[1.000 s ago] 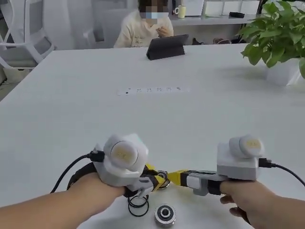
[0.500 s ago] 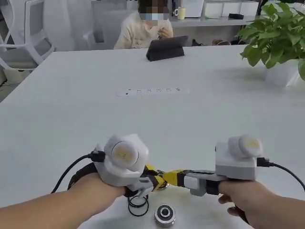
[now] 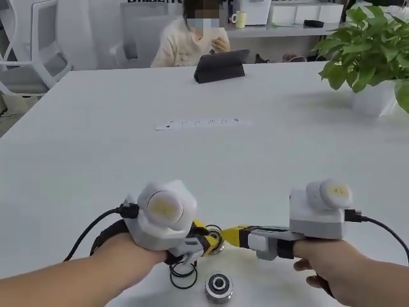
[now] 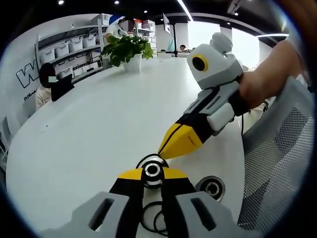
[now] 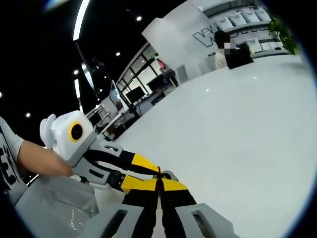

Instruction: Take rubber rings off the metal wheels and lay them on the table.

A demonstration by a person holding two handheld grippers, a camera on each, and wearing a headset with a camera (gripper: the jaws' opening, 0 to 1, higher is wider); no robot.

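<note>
Hardly anything has moved since the earlier frame. The left gripper (image 3: 206,243) and right gripper (image 3: 226,236) stay tip to tip at the lower centre of the head view. The left jaws pinch a metal wheel (image 4: 152,169) that has a rubber ring (image 4: 148,159) around it. The right jaws are pressed together with their tip on that ring's upper right edge; I cannot tell whether they pinch it. Loose rings (image 3: 184,272) lie below them on the table (image 3: 211,166), with a second wheel (image 3: 219,286) at the bottom centre.
</note>
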